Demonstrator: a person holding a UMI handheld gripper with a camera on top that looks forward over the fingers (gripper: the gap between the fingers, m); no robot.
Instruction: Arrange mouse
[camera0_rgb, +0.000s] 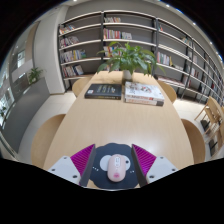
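Note:
A small pale pink and white mouse lies on a round dark mouse pad on the light wooden table, at its near end. My gripper is open. Its two magenta-padded fingers stand on either side of the pad. The mouse is between them, with a gap on both sides, and it rests on the pad. A pale grey print shows on the pad around the mouse.
Two books, a dark one and a lighter one, lie at the table's far end in front of a potted plant. Chairs flank the table. Bookshelves fill the back wall.

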